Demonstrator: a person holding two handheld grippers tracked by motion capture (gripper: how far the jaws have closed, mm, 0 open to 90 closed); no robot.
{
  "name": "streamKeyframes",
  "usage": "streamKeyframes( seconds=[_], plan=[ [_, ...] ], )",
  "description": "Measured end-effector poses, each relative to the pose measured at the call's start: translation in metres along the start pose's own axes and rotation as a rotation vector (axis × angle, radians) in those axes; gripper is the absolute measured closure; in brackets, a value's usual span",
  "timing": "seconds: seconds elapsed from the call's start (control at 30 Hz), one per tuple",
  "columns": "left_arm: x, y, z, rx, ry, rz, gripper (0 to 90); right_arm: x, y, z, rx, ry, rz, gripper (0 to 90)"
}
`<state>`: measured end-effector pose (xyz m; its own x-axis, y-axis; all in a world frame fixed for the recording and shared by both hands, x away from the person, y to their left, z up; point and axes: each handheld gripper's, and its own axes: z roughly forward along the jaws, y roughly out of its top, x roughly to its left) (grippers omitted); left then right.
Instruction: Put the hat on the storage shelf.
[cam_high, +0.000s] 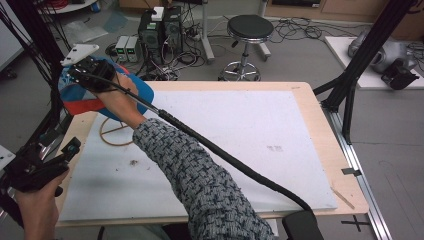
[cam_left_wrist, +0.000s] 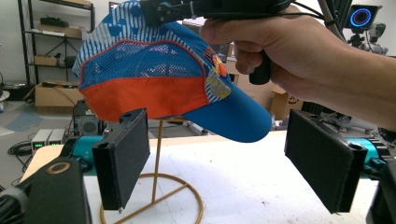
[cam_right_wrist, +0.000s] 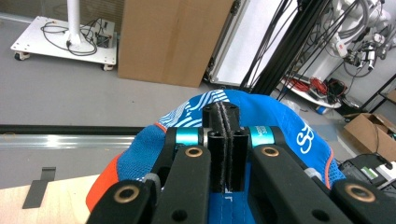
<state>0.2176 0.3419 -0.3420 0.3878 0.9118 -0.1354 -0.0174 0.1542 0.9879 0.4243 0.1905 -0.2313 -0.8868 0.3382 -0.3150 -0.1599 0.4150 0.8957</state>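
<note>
The right gripper (cam_right_wrist: 225, 140) pinches the cap (cam_left_wrist: 154, 79) above the stand (cam_left_wrist: 156, 186), not yet seated; the left gripper (cam_left_wrist: 224, 168) waits spread below.

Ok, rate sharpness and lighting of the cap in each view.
High view: cap small, soft, evenly lit. Left gripper view: cap sharp, bright background beyond, own pads slightly soft. Right gripper view: cap clear behind the right gripper, near linkage blurred.
</note>
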Motion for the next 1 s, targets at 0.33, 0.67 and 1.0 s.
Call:
streamKeyframes(
  seconds=[0.33,0.67,1.0],
  plan=[
    [0.000,0.000,0.001,0.001,-0.004,-0.002,22.4,-0.015,0.001,0.000,-0.013,-0.052,0.018,90.0],
    [0.001,0.000,-0.001,-0.002,-0.001,-0.003,22.4,-0.015,0.020,0.006,-0.074,-0.025,0.002,90.0],
    [0.003,0.002,-0.007,-0.018,0.005,-0.009,22.4,0.003,0.022,0.019,0.005,-0.006,0.009,90.0]
  ],
)
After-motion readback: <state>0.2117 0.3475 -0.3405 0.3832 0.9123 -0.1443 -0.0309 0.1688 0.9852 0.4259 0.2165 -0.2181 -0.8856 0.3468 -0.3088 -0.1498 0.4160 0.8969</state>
